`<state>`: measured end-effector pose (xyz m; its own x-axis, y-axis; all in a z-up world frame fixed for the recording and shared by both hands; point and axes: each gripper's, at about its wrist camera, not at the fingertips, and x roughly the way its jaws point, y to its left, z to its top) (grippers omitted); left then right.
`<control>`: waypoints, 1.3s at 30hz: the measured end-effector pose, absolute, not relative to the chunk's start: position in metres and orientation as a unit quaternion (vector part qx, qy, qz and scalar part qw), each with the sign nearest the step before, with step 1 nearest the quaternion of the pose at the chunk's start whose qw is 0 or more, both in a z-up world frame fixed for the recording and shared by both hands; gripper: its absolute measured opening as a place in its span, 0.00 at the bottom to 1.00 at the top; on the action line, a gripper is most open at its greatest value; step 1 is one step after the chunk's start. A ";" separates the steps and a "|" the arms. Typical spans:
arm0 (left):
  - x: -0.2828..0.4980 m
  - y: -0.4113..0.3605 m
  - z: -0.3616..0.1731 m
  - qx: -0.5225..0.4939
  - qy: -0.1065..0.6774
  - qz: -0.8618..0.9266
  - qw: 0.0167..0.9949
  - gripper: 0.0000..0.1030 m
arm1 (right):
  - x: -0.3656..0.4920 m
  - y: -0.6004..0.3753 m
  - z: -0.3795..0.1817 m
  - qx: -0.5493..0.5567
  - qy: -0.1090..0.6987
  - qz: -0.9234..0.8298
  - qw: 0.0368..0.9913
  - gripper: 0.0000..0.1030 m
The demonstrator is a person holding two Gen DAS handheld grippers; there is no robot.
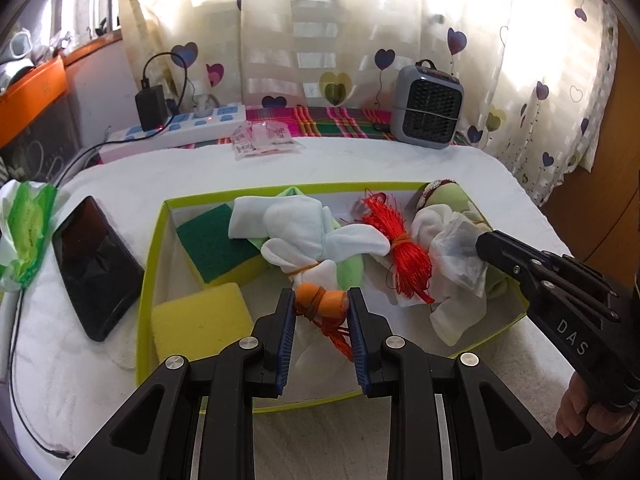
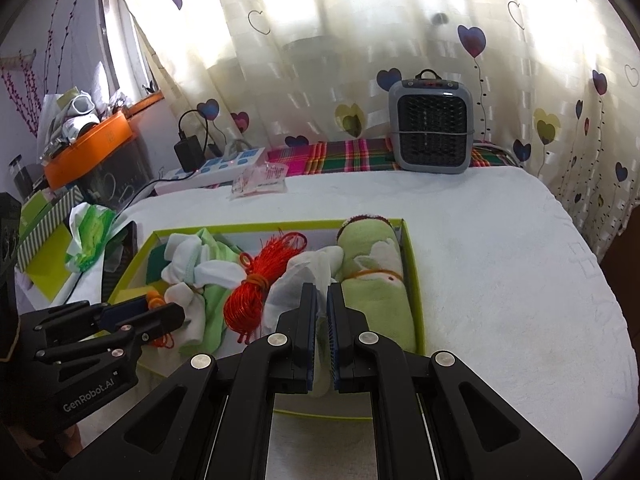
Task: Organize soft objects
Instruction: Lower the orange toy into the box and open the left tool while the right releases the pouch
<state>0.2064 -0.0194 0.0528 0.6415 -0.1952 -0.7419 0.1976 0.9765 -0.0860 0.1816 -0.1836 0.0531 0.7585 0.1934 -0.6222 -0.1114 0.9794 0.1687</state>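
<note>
The small orange bundle (image 1: 320, 300), tied with a band, lay crosswise between the left tongs (image 1: 322, 312), which gripped it by its two ends over the near edge of the green-rimmed box (image 1: 152, 248). Its long axis ran from pad to pad, red threads trailing below. To its right lay the red cord skein (image 1: 404, 256). Beyond that, the right tongs (image 2: 322, 312) were closed on a white cloth (image 2: 316, 268), apparently a thin sock, beside the rolled green towel (image 2: 376, 292).
</note>
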 end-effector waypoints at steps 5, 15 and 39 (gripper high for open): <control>0.208 -0.020 0.049 0.001 0.416 -0.104 0.904 0.24 | 0.180 -0.183 0.052 0.056 0.336 0.082 0.936 0.06; 0.206 -0.016 0.049 0.000 0.416 -0.091 0.905 0.32 | 0.177 -0.183 0.054 0.060 0.334 0.084 0.937 0.12; 0.179 -0.010 0.062 0.000 0.405 -0.084 0.911 0.42 | 0.150 -0.172 0.058 0.040 0.330 0.081 0.940 0.42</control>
